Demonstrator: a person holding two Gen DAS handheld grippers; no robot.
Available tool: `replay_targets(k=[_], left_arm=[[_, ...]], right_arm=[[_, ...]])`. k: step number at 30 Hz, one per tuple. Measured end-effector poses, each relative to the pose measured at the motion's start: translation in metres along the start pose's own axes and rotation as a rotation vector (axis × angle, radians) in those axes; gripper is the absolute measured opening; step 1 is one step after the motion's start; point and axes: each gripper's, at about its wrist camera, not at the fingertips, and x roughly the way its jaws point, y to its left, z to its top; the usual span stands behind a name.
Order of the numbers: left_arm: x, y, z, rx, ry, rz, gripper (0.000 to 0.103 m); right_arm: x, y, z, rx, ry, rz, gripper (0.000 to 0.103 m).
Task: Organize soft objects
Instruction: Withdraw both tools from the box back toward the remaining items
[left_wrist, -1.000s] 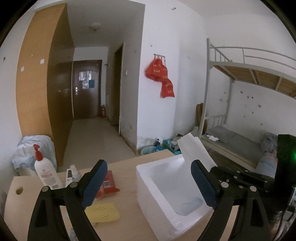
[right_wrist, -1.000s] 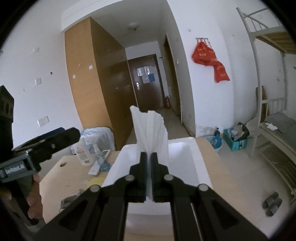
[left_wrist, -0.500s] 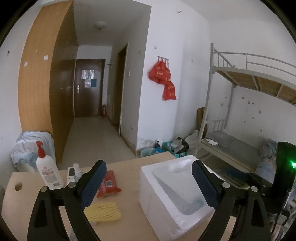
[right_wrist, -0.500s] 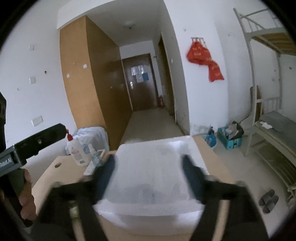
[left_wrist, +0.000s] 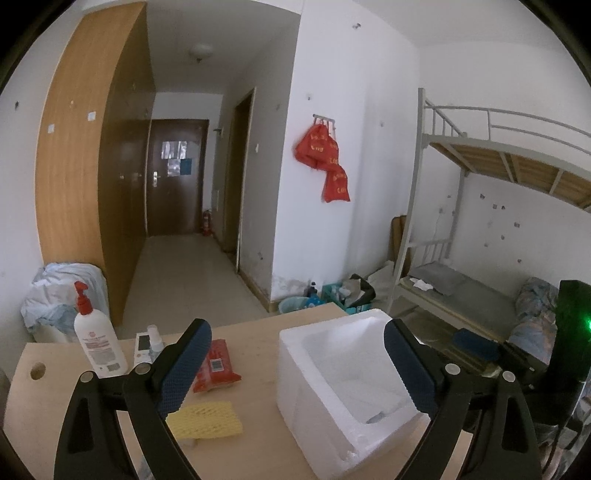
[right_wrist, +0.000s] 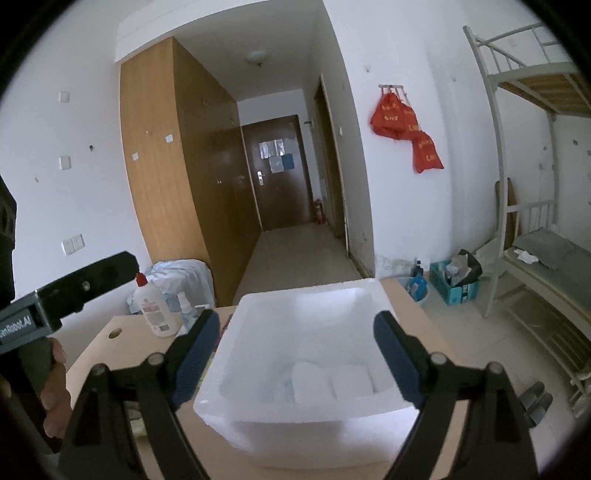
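Your right gripper jaws just opened, white sheet dropped; one foam box beneath; left gripper jaws apart.

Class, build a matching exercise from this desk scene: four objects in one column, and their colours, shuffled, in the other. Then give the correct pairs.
Column 1:
1. foam box
2. mesh sleeve
3. wipes pack
4. lotion bottle's pump

Column 2:
A. yellow
B. red, with a barcode label
C. white
D. red, on a white body

Pairs: 1-C, 2-A, 3-B, 4-D
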Motion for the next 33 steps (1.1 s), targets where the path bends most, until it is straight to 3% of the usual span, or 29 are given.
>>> replay_targets(k=[3,5,10,24,33], left_arm=[[-0.007,0.000,0.002,0.007,-0.007,0.007,0.095],[-0.014,0.001,0.002,0.005,-0.018,0.014,0.098],[-0.042,0.008,-0.001,-0.008,-0.059,0.041,0.103],[-0.115,0.006,-0.018,0.039,-0.097,0.080,0.103],[-0.172,0.025,-0.034,0.008,-0.130,0.183,0.103]], right_arm=[[-0.004,0.002,0.000,0.003,-0.007,0.001,0.092],[-0.007,0.005,-0.001,-0.005,-0.009,-0.007,0.103],[-0.021,0.013,-0.005,-0.010,-0.029,0.001,0.103],[-0.072,0.046,-0.019,-0.017,-0.093,0.020,0.103],[-0.089,0.080,-0.028,-0.063,-0.106,0.101,0.103]])
